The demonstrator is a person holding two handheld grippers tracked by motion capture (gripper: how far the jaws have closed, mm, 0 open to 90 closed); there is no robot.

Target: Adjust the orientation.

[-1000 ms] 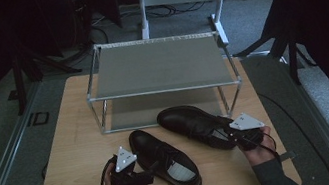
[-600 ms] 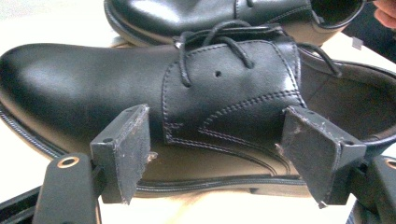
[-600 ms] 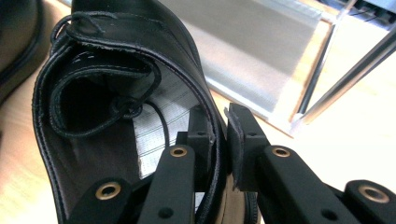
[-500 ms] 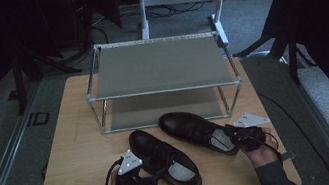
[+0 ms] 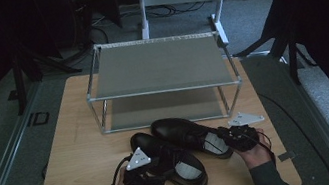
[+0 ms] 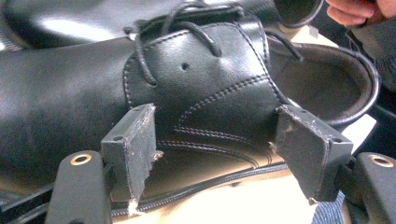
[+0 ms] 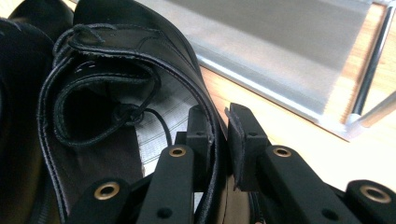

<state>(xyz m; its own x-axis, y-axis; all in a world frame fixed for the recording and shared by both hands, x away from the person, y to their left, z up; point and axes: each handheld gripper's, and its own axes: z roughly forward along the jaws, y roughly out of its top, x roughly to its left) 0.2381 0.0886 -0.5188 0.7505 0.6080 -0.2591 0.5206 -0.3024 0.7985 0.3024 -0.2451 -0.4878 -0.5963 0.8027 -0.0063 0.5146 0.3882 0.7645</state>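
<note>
Shifted left, right shoe (image 5: 189,131) sits clamped in right tool (image 5: 233,137).

Black tongs (image 6: 212,154) with scuffed grey pads, brass-ringed screw holes, grey three-cornered plates (image 5: 137,159), trailing black cables; dark sleeves (image 5: 268,181)

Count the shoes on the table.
2. One shoe lies at the front by the left tongs; the other shoe lies just behind it, its heel wall in the right tongs.

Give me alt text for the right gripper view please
The right gripper has its two black jaws clamped on the side wall of a black leather shoe near its opening. Beyond it, a metal rack stands on the wooden table.
</note>
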